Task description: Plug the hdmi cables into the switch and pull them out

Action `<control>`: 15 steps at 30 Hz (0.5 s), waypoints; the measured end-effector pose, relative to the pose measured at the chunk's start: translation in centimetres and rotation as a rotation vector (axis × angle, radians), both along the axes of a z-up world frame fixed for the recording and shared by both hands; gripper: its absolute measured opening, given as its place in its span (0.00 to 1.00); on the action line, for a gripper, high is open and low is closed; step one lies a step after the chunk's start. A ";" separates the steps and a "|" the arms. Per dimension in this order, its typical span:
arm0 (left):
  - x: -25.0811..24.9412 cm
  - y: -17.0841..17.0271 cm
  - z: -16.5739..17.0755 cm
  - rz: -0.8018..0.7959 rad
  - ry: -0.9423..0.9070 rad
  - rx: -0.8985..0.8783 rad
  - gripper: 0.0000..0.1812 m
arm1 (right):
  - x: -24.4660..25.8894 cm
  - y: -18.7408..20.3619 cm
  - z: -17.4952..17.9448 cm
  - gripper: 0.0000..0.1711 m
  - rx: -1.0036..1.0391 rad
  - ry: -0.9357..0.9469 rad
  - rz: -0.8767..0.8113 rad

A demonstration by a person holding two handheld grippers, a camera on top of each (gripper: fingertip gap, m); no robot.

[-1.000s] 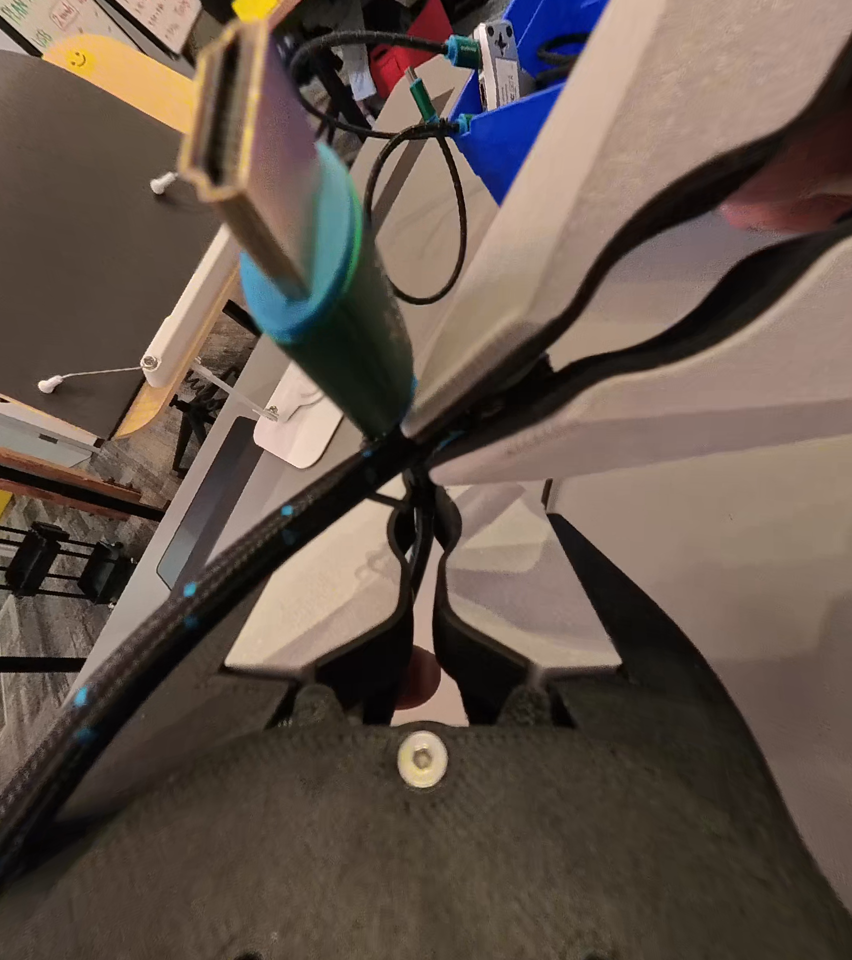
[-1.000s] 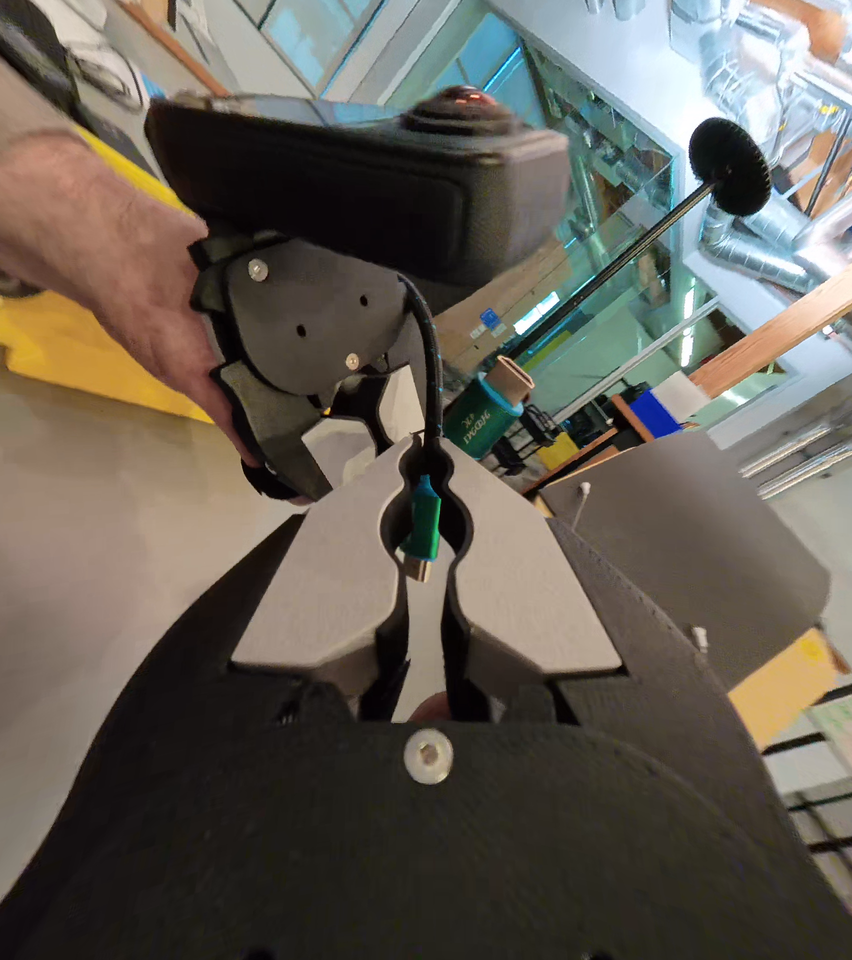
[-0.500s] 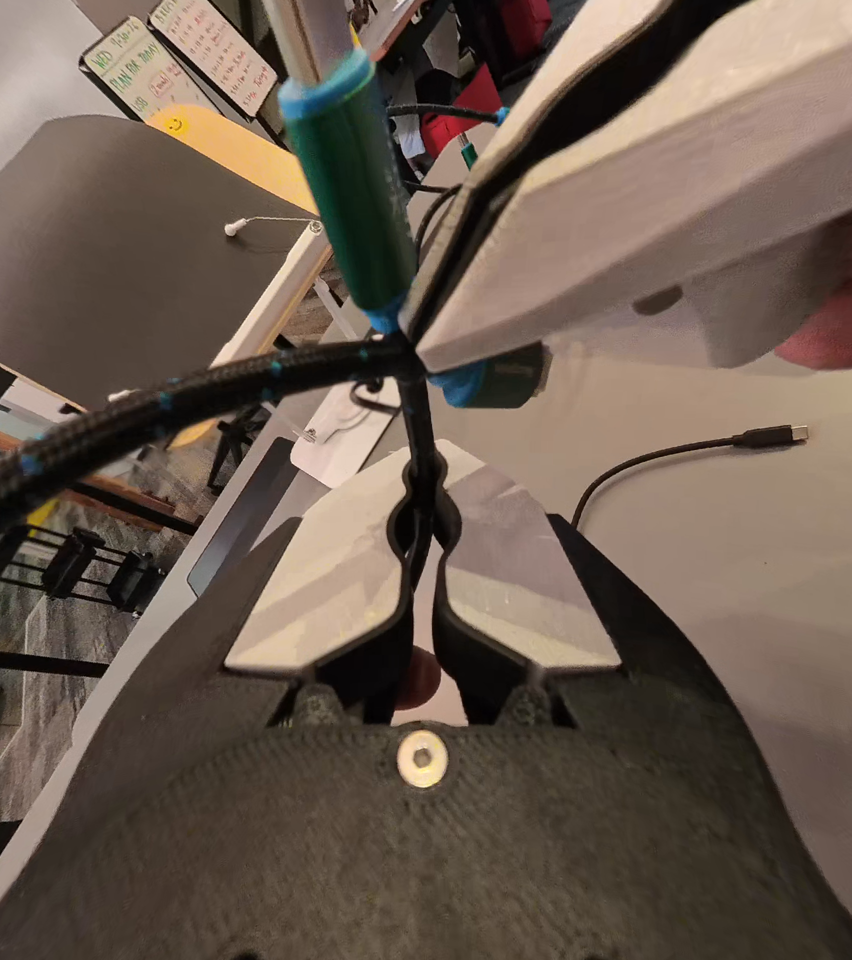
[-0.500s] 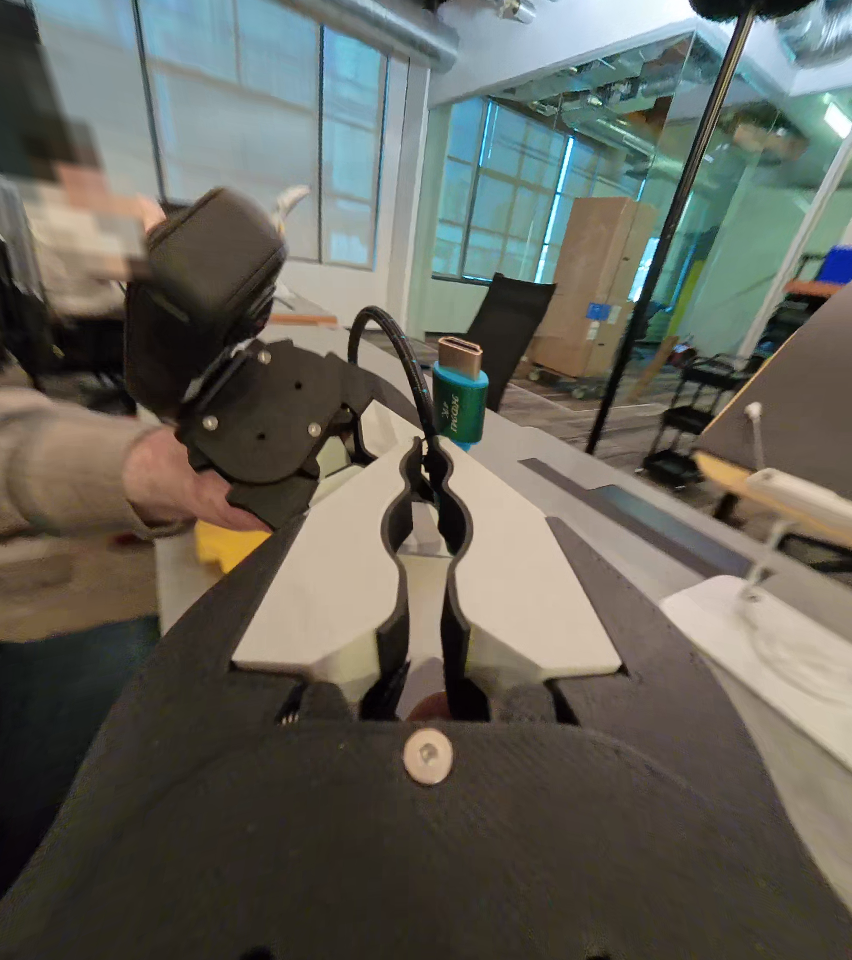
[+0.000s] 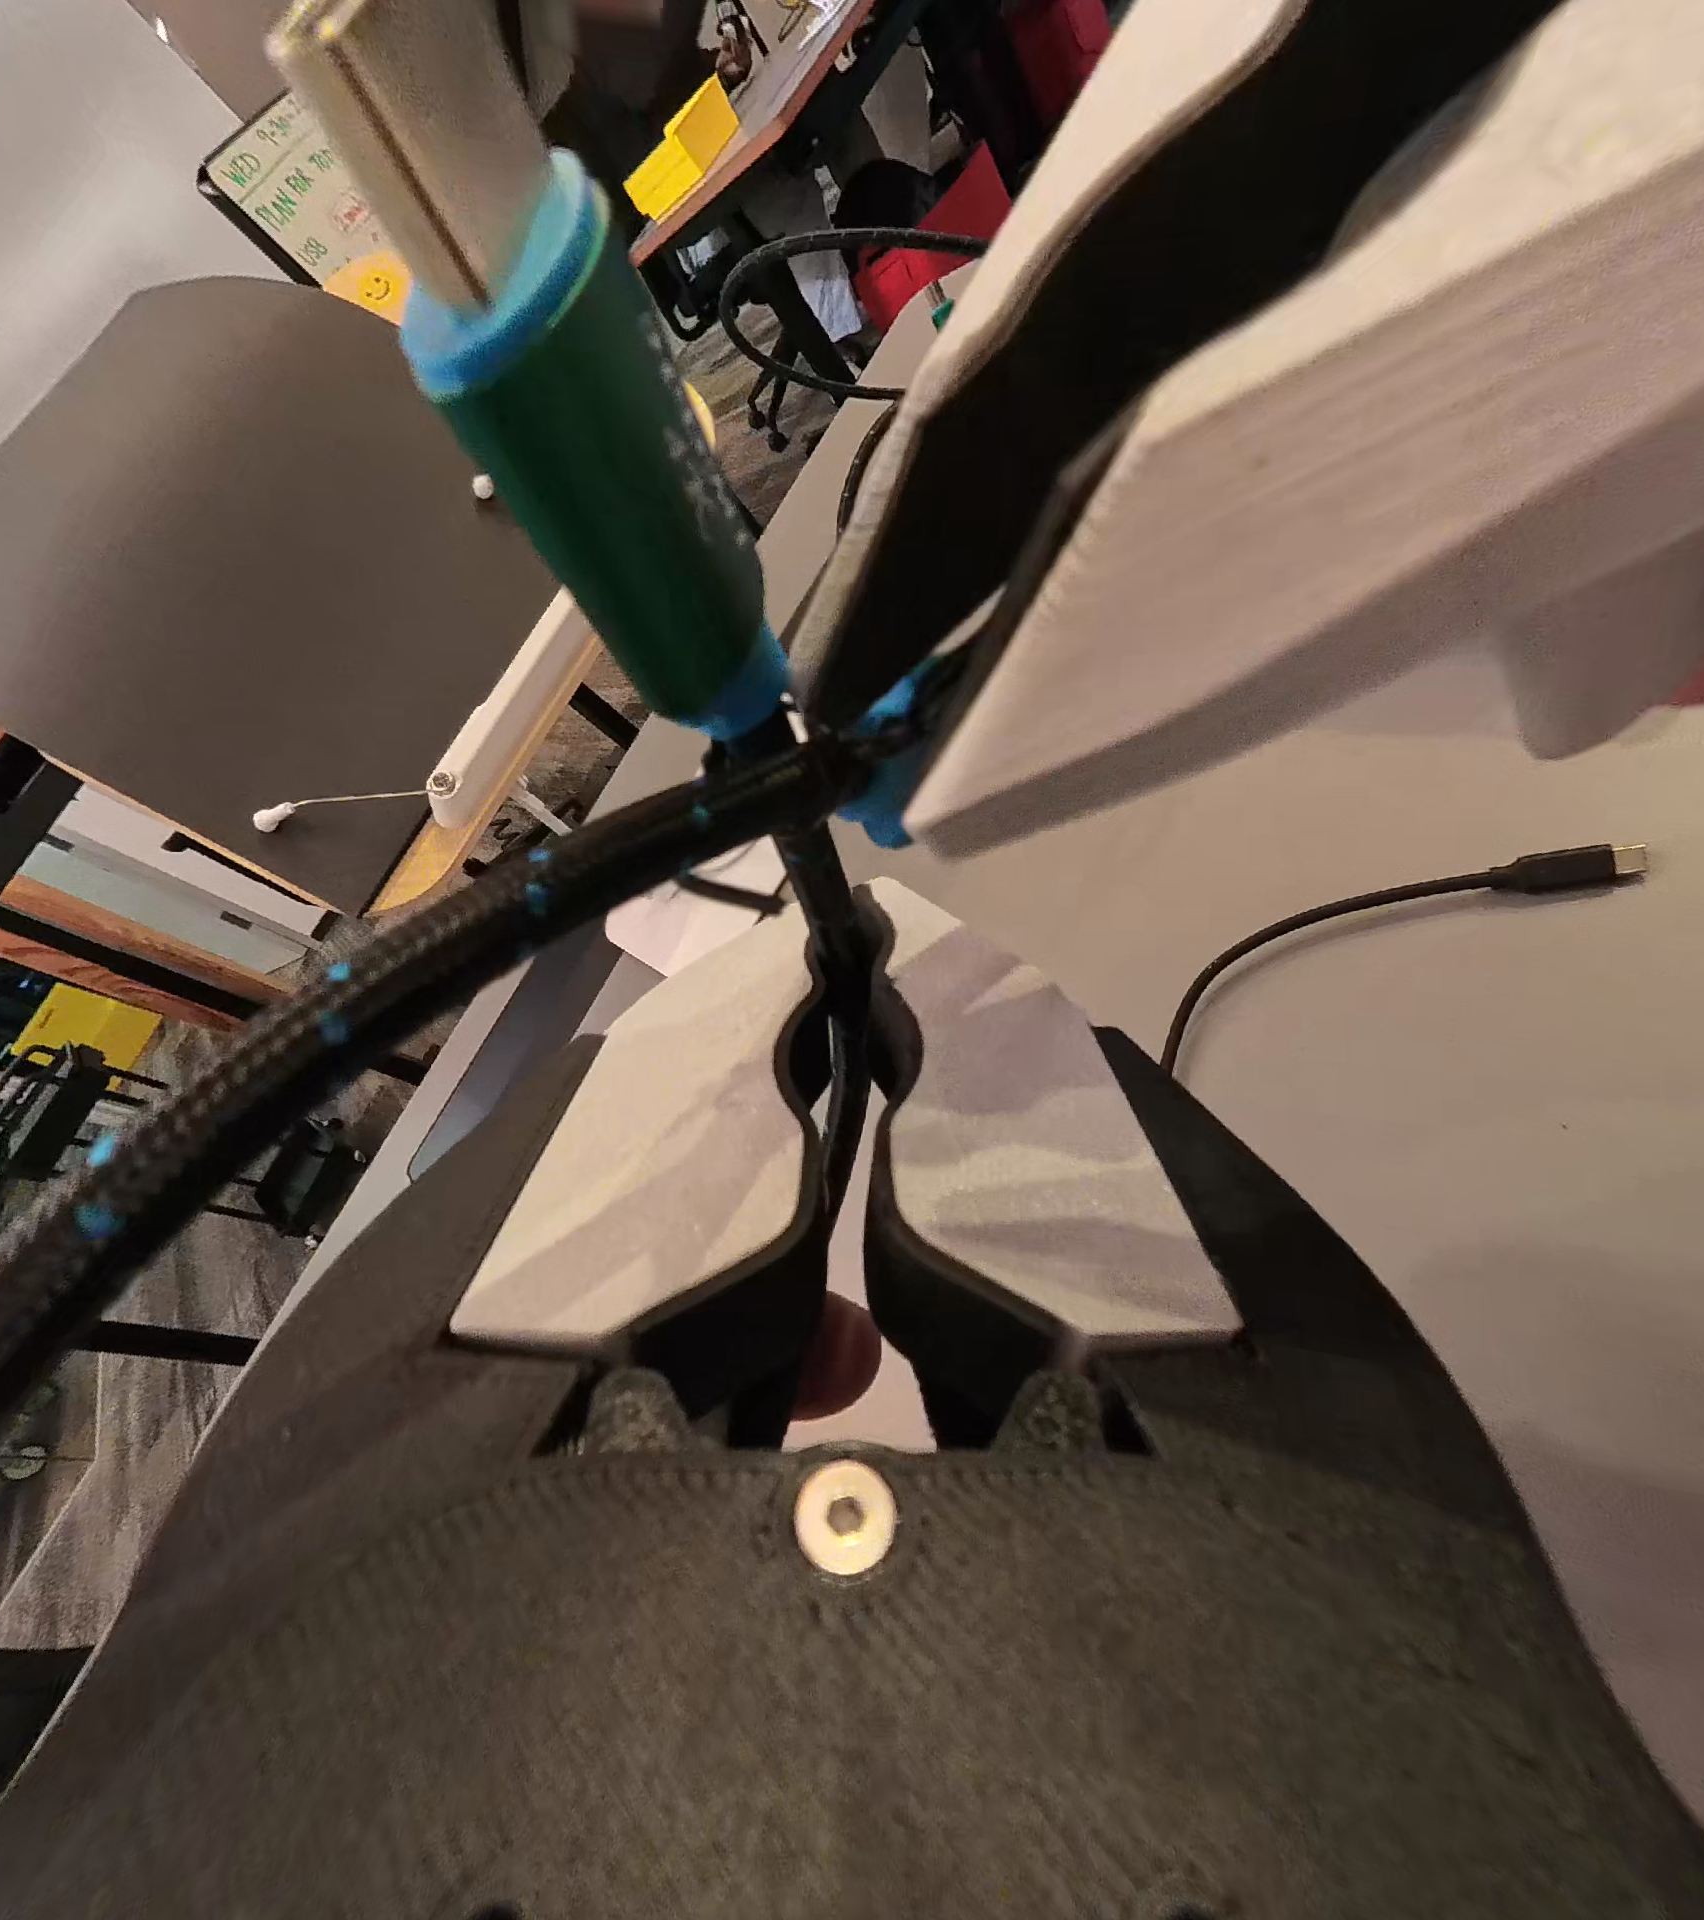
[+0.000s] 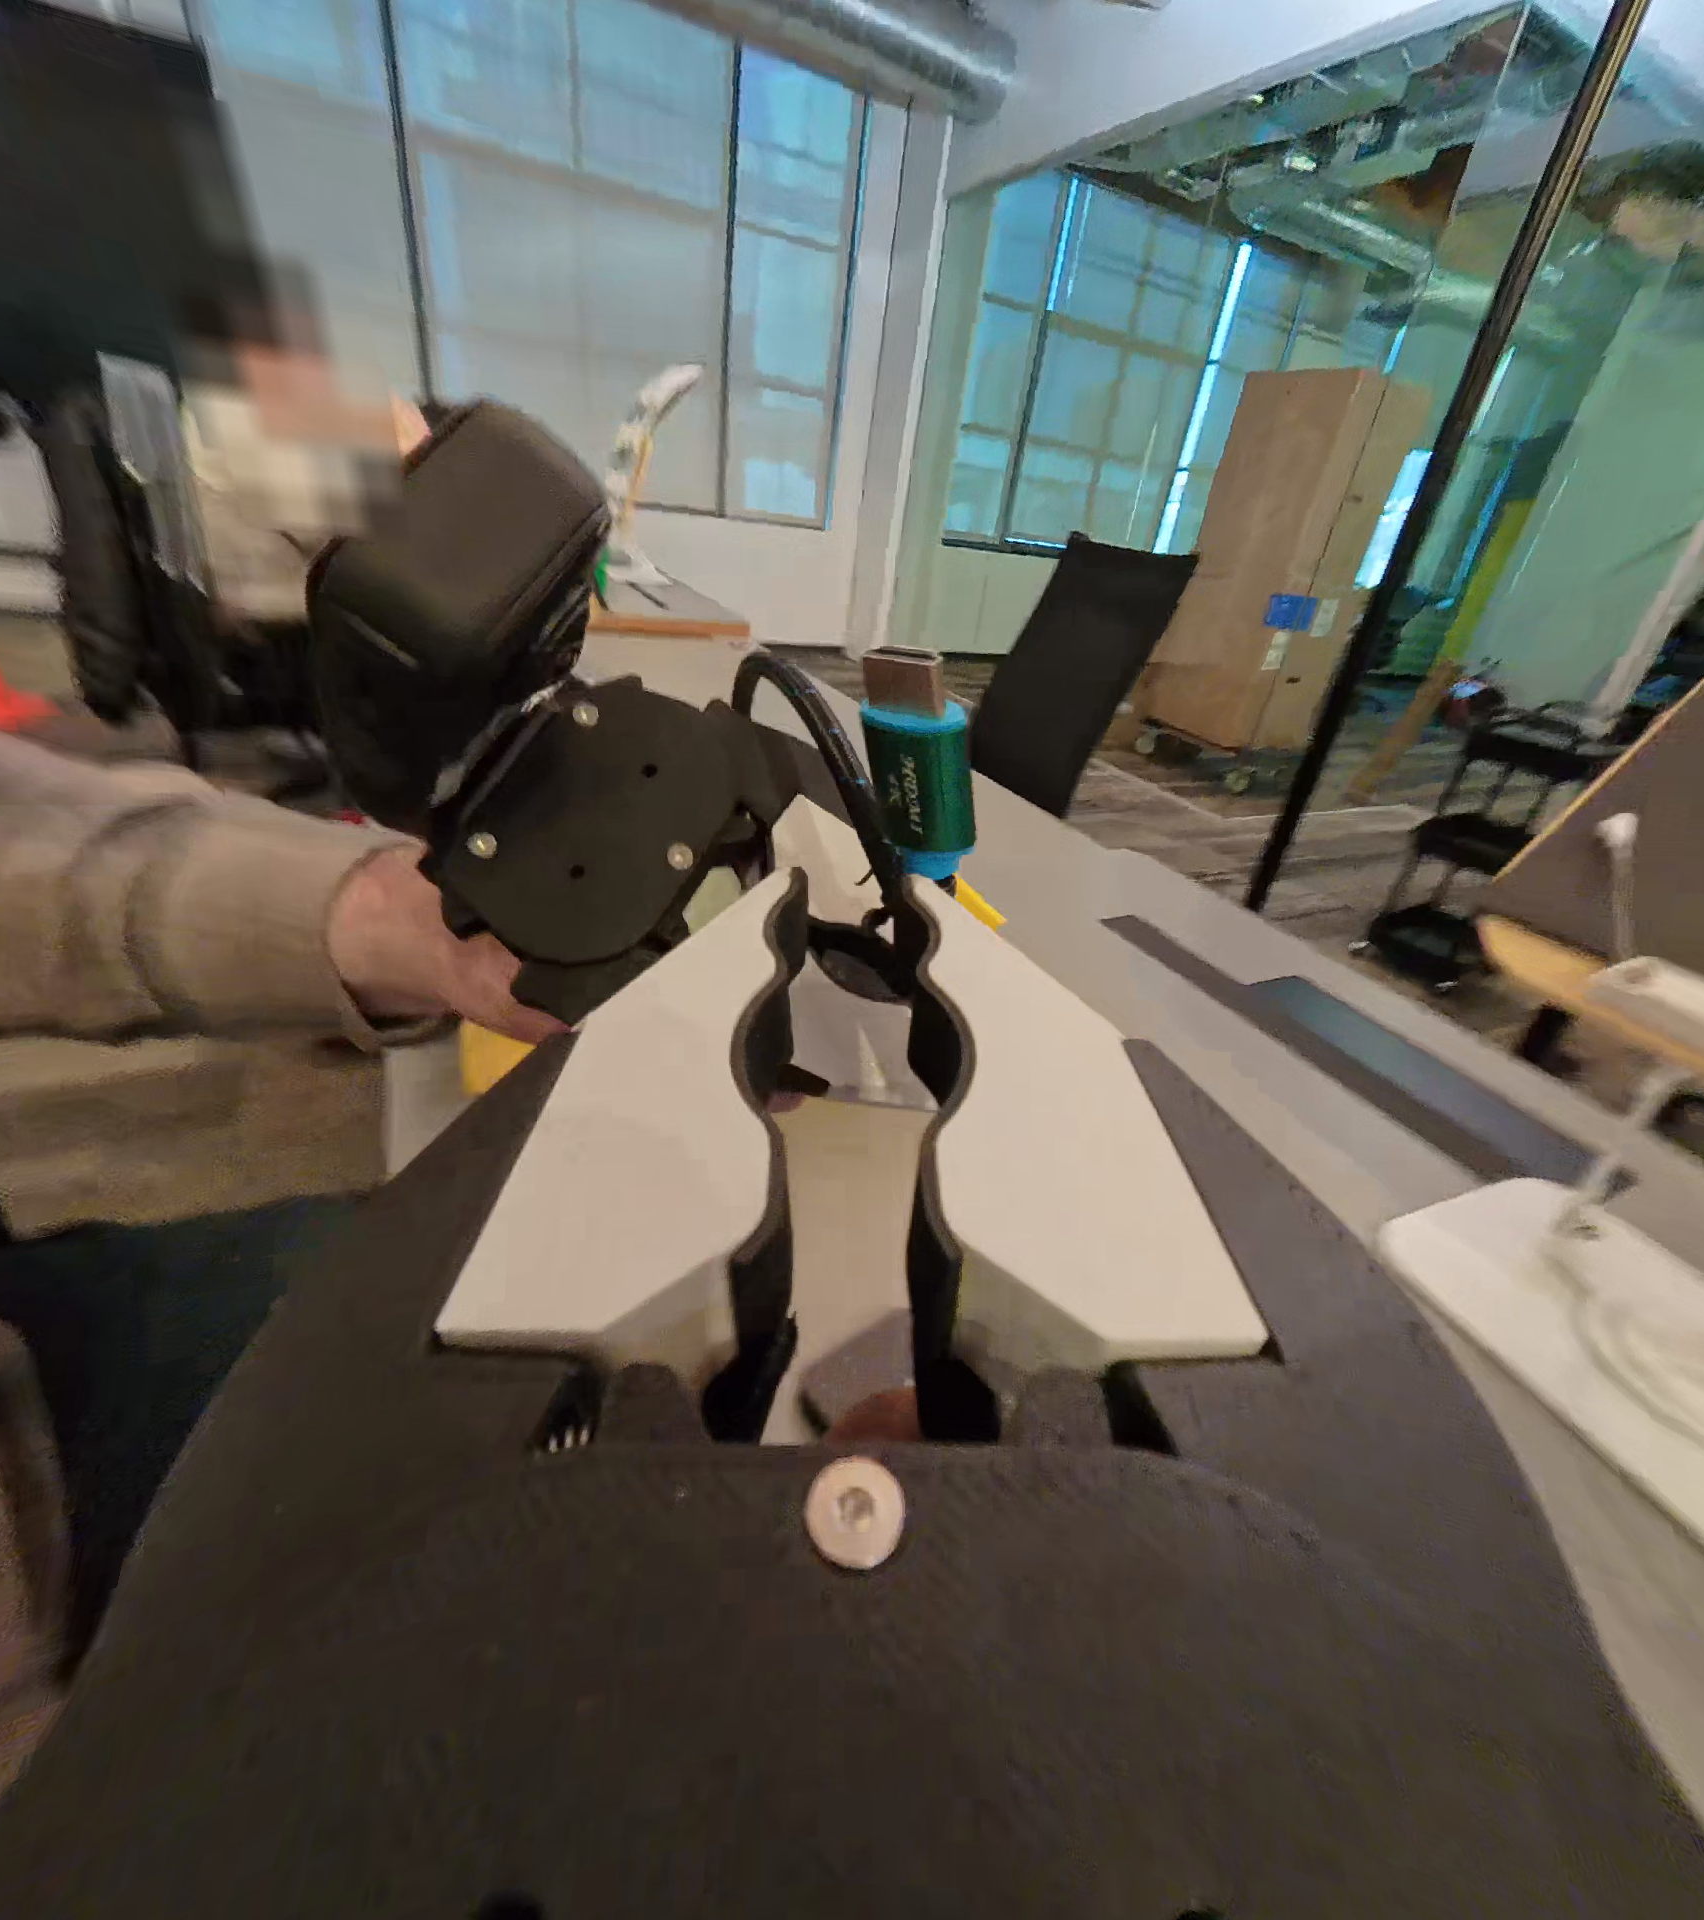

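My left gripper [image 5: 843, 935] is shut on a black braided HDMI cable [image 5: 328, 1029] just below its plug. The green plug [image 5: 599, 468], with blue rings and a metal tip, points up and to the left. My right gripper [image 6: 853, 894] is open, its tips beside the cable [image 6: 827, 748] right under the plug [image 6: 915, 769]. It fills the upper right of the left wrist view [image 5: 1347, 416]. A blue part [image 5: 884, 816] shows at its tips. A hand holds the left gripper's body [image 6: 567, 831]. No switch is in view.
A thin black USB-C cable [image 5: 1450, 883] lies on the grey table [image 5: 1450, 1195] to the right. A white base with a thin wire [image 6: 1606, 1351] sits at the table's right edge. A dark divider panel [image 5: 204, 520] stands to the left. Left tips to right tips: about 8 cm.
My right gripper's fingers have parted and no longer pinch the cable. The plug has tilted a little and sits closer to the left camera. The right view has levelled out.
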State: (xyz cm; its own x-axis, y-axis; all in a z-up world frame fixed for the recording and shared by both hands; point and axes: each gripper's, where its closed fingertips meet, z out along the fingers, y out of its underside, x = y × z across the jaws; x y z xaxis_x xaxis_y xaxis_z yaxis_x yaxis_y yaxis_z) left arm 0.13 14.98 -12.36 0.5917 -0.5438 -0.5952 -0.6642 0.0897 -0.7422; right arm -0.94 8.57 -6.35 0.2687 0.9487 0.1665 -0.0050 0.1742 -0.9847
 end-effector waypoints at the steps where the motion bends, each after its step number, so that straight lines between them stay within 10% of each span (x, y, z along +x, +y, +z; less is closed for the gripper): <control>1: 0.0 0.0 0.0 -0.002 0.002 0.001 0.00 | 0.1 0.0 0.0 0.08 0.062 -0.031 -0.027; 15: 0.1 -0.1 0.0 0.002 0.026 0.005 0.00 | 0.1 0.2 -0.9 0.03 0.644 -0.337 -0.280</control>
State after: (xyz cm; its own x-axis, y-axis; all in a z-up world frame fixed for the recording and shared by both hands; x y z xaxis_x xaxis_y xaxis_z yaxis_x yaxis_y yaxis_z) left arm 0.25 14.91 -12.38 0.5771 -0.5397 -0.6129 -0.6835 0.0917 -0.7242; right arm -0.82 8.74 -7.24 0.3206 0.5417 0.7770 0.4053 0.6630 -0.6294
